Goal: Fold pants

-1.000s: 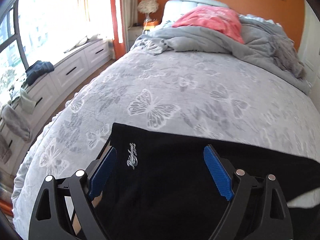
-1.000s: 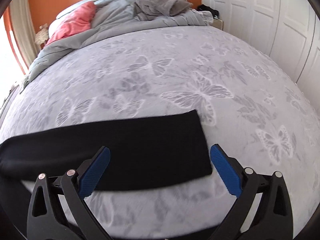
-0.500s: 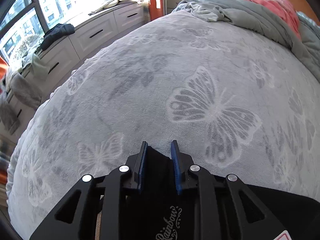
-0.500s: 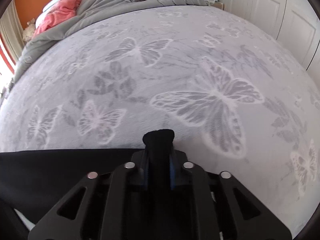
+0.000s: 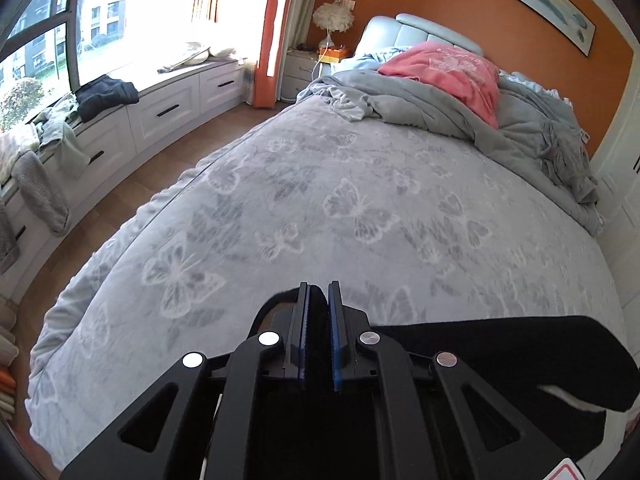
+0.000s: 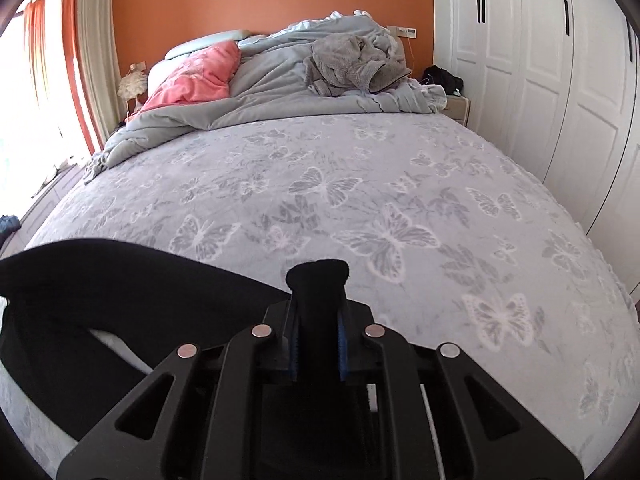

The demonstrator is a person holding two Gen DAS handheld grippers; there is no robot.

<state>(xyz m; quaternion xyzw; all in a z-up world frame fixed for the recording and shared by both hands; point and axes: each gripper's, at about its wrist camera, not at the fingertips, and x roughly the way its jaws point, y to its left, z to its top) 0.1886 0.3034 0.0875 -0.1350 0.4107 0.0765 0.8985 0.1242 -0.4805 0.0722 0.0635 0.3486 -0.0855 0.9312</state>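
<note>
The black pants (image 5: 500, 352) hang lifted above the near part of the bed, stretched between my two grippers. My left gripper (image 5: 318, 300) is shut on one end of the pants, with black cloth bunched between its blue pads. My right gripper (image 6: 318, 296) is shut on the other end, and a tuft of black cloth (image 6: 318, 272) sticks out past its tips. In the right wrist view the rest of the pants (image 6: 120, 292) sags to the left. The lower part of the pants is hidden behind the gripper bodies.
The bed has a grey butterfly-pattern cover (image 5: 360, 208). A crumpled grey duvet (image 5: 460, 112) and a pink pillow (image 5: 448, 72) lie at the head. A window seat with drawers and loose clothes (image 5: 104, 96) runs along the left. White wardrobe doors (image 6: 560, 80) stand on the right.
Both grippers closed on the pants' ends a second ago and have since lifted them off the bed; the views now tilt up toward the headboard.
</note>
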